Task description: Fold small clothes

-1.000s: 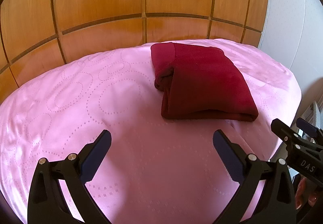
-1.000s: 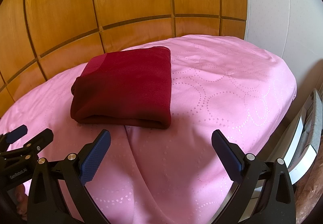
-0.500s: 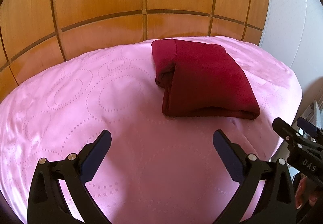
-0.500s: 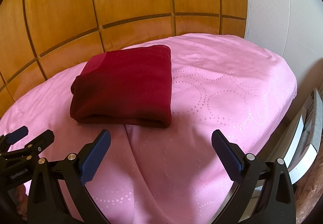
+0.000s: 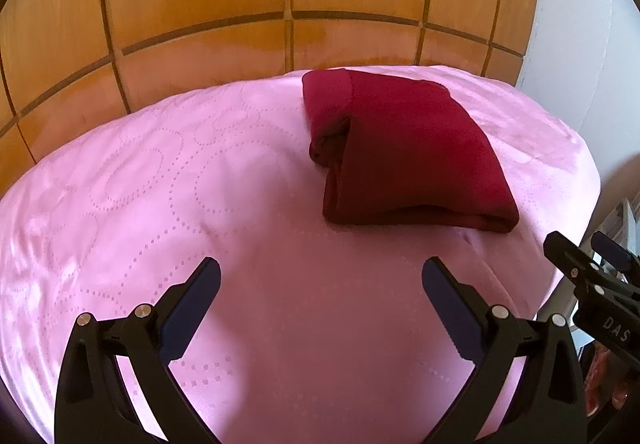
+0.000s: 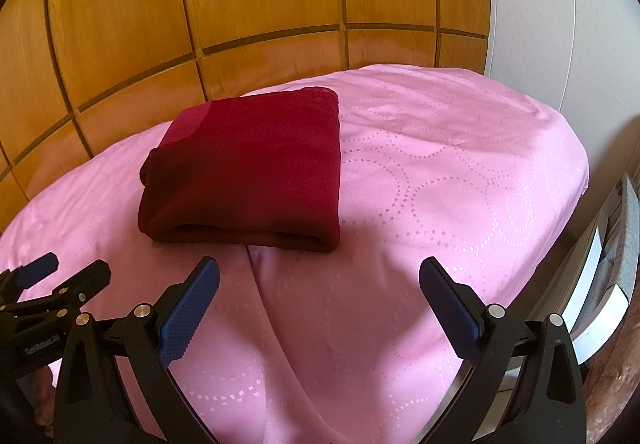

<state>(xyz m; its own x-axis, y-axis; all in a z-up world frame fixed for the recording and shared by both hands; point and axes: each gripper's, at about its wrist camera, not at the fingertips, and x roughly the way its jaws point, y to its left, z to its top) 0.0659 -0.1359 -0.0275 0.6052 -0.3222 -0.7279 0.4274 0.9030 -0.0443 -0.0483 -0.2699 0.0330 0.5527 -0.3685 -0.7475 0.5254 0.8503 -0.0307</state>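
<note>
The dark red garment [image 5: 404, 148] lies folded into a compact bundle on the pink bed cover [image 5: 160, 184], ahead and to the right of the left tool [image 5: 320, 288] and ahead and to the left of the right tool [image 6: 319, 286]. Both tools hover with jaws spread wide, holding nothing. The cloth looks soft, light and limp; a pinch at the near folded edge, through all layers, would likely hold best. The left view shows the bundle's open left side with tucked layers; the right view shows its smooth top and right edge [image 6: 336, 164] instead.
</note>
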